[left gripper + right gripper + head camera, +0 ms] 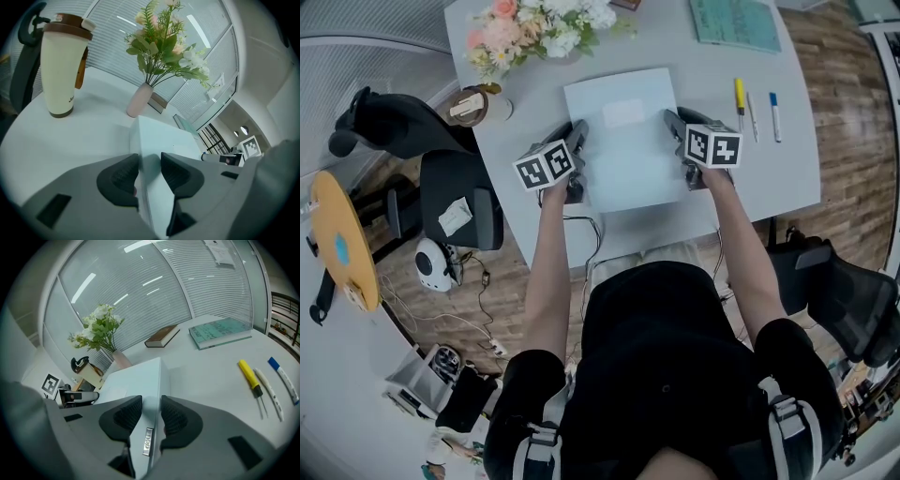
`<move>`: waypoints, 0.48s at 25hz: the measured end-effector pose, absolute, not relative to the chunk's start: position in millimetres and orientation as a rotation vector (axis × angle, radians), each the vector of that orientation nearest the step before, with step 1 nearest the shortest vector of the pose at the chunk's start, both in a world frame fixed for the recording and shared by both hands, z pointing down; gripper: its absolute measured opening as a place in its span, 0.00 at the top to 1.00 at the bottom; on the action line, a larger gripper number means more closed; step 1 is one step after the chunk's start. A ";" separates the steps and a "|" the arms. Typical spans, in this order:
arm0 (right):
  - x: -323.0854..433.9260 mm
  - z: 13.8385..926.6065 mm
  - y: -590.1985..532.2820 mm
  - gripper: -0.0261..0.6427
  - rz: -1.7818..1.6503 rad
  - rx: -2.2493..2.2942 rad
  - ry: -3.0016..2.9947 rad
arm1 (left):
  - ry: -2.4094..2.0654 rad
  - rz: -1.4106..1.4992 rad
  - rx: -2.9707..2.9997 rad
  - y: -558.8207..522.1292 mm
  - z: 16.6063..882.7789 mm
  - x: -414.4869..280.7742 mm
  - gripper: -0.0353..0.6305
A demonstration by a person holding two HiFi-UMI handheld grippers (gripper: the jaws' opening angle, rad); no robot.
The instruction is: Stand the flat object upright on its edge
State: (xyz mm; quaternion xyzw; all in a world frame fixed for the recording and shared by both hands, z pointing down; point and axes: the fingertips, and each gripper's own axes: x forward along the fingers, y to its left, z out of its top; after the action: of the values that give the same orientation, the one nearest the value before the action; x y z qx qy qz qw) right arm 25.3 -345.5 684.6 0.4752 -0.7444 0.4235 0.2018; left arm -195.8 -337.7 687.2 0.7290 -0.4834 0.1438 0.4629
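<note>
Lying on grey table [773, 178], flat box [628, 141] clenched by left gripper [579, 136] at 9 o'clock, right gripper [673, 122] at 3; flowers [539, 28] 11 o'clock, pens [755, 108] 2; wood floor [853, 112].

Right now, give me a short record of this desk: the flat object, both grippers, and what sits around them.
object: flat pale box, lying flat on the white table
left gripper: jaws astride the box's left edge; pad contact unclear
right gripper: jaws astride the box's right edge; pad contact unclear
beyond box: flowers, teal book
left of box: tumbler
right of box: yellow marker
task state: box not yet upright
</note>
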 end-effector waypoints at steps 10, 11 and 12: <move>30.8 659.8 -325.4 0.75 1.169 1.331 -2.145 | -1.222 0.328 1.817 -310.5 659.0 -188.4 0.70; 31.0 657.9 -323.3 0.76 1.169 1.329 -2.150 | -1.226 0.326 1.820 -308.0 655.9 -188.3 0.70; 31.3 656.0 -321.2 0.76 1.170 1.326 -2.157 | -1.231 0.323 1.824 -305.5 652.2 -188.2 0.70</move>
State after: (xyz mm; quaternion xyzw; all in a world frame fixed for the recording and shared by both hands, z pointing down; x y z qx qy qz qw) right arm 31.3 -321.2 656.0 0.4680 -0.7614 0.4129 0.1752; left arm -188.2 -305.5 652.2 0.7353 -0.4963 0.1302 0.4428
